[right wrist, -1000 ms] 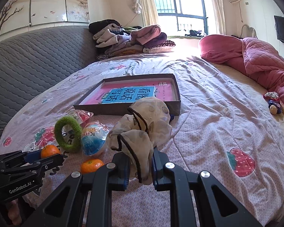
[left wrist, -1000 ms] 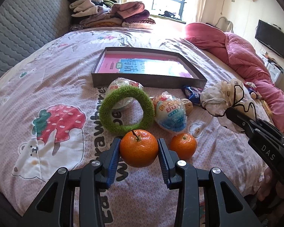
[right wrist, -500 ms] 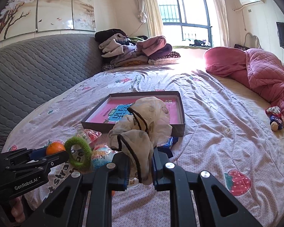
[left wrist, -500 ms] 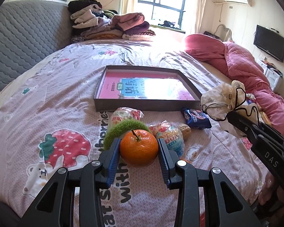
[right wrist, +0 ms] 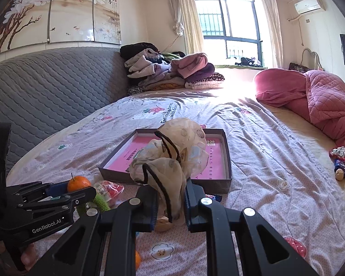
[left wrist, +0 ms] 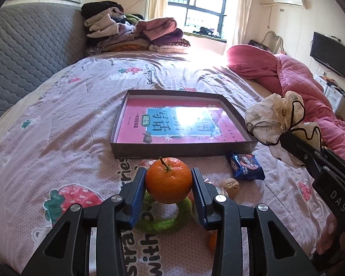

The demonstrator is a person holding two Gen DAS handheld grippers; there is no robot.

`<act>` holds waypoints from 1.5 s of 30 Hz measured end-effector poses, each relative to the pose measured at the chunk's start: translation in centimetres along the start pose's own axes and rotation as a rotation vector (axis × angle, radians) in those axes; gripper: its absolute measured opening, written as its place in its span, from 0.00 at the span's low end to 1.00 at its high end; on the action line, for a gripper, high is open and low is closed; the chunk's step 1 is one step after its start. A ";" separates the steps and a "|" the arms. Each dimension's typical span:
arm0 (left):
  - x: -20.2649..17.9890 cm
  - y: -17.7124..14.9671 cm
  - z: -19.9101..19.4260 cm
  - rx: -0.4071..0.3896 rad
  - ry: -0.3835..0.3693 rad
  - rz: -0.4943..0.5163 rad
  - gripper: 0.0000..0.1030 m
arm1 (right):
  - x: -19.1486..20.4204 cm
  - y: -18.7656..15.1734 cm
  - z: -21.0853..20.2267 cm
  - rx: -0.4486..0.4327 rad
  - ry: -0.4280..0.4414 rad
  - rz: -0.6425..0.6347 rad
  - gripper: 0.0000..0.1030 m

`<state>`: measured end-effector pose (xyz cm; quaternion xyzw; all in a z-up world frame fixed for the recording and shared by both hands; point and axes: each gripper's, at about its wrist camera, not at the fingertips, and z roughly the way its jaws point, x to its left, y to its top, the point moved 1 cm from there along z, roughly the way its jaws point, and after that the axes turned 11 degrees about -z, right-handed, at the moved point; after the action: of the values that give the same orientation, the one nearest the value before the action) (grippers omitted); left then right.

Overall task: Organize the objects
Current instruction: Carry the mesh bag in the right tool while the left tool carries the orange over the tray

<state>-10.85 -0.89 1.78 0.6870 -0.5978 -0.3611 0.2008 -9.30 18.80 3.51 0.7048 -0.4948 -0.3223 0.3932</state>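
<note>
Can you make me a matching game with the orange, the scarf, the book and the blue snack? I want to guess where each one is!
Things:
1. orange
2. scarf
3. book
4. blue snack

Places:
A. lying in the box
B. held in the right gripper
C. on the bed beside the box
D. held in the left gripper

Pairs: 1-D, 2-B, 3-A, 4-C
</note>
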 end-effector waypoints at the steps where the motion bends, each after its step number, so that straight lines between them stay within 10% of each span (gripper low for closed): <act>1: 0.0 0.3 0.2 -0.005 0.001 -0.001 0.39 | -0.2 0.1 0.2 -0.002 -0.001 0.005 0.18; 45: -0.9 8.1 13.0 0.072 0.082 0.025 0.39 | -5.4 2.0 11.9 0.111 0.055 0.019 0.18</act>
<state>-25.87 0.32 -0.81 0.7005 -0.6102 -0.3081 0.2050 -21.82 20.75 -0.16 0.7295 -0.5075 -0.2713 0.3697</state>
